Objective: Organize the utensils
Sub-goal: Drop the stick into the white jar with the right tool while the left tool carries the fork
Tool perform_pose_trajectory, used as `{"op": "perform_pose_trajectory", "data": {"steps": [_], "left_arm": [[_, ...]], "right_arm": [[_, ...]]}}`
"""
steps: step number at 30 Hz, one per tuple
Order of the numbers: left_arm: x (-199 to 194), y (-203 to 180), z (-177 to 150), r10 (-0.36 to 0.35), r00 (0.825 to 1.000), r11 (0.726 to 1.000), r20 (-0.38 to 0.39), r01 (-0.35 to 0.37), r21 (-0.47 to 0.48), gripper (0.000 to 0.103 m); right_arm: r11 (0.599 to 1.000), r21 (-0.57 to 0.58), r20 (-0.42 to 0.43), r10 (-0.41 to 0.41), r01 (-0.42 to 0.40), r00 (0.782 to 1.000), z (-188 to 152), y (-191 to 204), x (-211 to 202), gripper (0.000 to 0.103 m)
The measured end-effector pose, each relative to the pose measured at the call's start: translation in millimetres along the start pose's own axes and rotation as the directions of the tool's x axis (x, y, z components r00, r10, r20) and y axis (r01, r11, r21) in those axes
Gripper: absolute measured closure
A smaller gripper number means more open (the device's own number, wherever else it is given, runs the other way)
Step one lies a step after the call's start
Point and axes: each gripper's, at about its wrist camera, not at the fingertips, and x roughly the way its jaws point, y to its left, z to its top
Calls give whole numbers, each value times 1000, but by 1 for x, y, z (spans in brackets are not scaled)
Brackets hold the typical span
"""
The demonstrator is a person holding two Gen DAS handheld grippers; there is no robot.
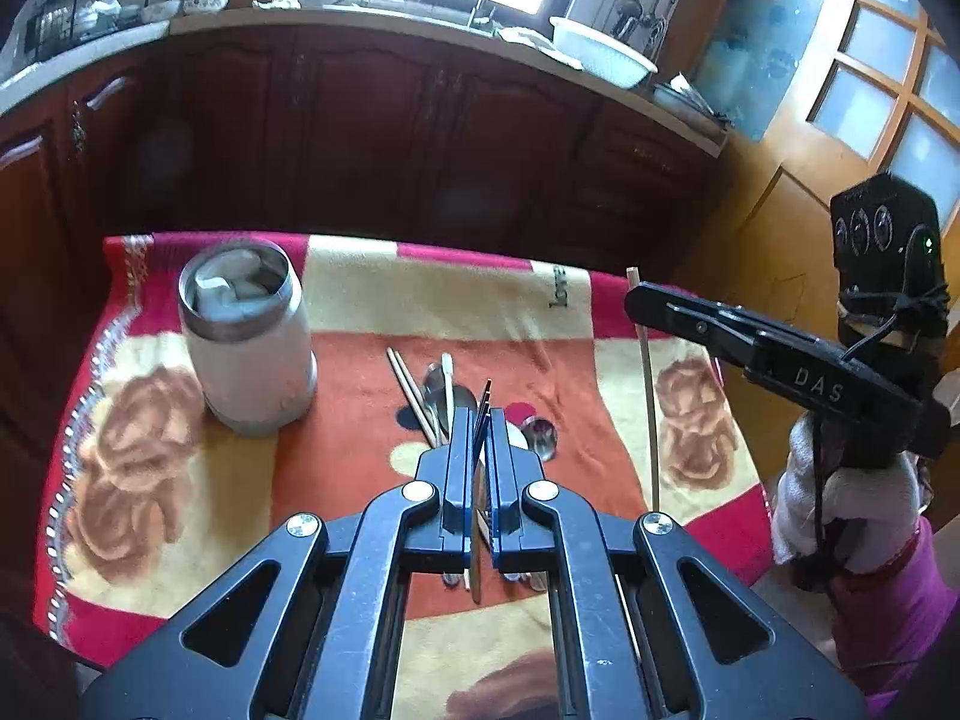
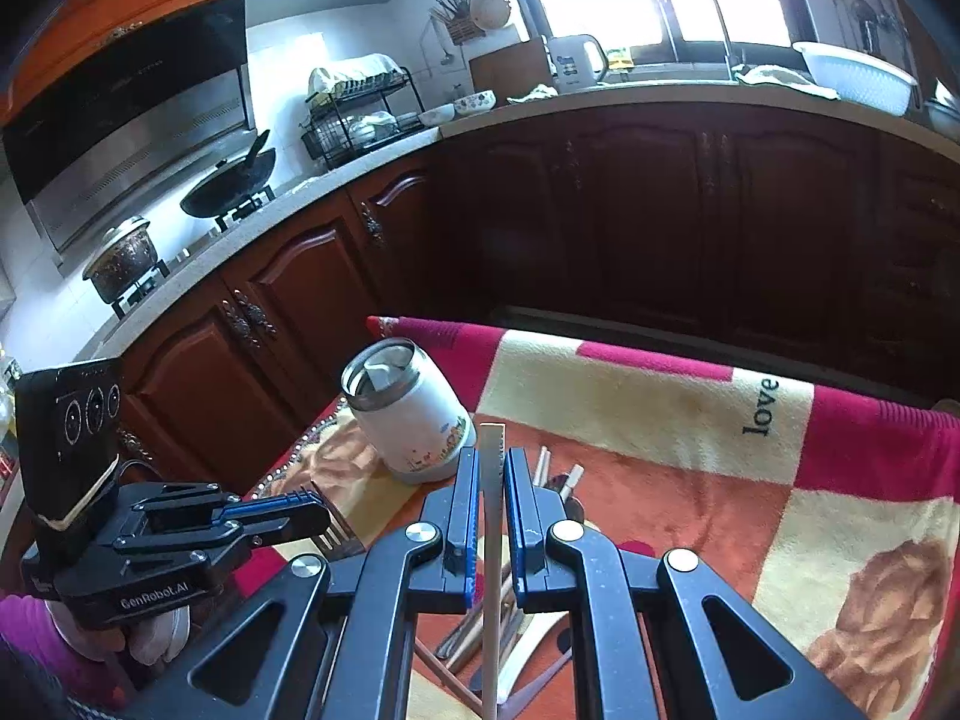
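My left gripper (image 1: 478, 415) is shut on a thin dark fork (image 1: 483, 399), held edge-on above the pile. The right wrist view shows the fork's tines (image 2: 335, 531) poking out under that left gripper (image 2: 315, 510). My right gripper (image 2: 492, 455) is shut on a pale chopstick (image 2: 492, 516) that stands nearly upright. From the left wrist view, the chopstick (image 1: 648, 396) hangs below the right gripper (image 1: 636, 299). Loose chopsticks and spoons (image 1: 441, 393) lie on the blanket. A white canister with a steel rim (image 1: 249, 354) (image 2: 414, 426) stands at the left, with crumpled white stuff inside.
A red, orange and cream blanket (image 1: 360, 300) covers the table. Dark wooden cabinets (image 1: 372, 132) run close behind its far edge. A stove with a wok (image 2: 231, 189) is at the far left. A white-gloved hand (image 1: 846, 510) holds the right gripper.
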Motion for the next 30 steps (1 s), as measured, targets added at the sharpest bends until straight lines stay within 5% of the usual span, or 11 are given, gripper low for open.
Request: {"op": "perform_pose_trajectory", "data": {"steps": [11,18,25,30], "left_arm": [[-61,40,71,146,975,989,167,-145,-14,101],[-75,85,117,291,930,956,224,-290,-39,101],[-47,118,142,395,889,916,233,-401,-25,101],[-26,134,144,372,903,927,215,-372,-40,101]], "right_arm": [[999,-30,89,46,-43,995,55,30,18,96],[994,-80,161,88,-76,983,115,69,63,96],[994,-54,236,105,-95,966,165,85,127,96],[995,-7,234,98,-99,967,174,79,171,96]]}}
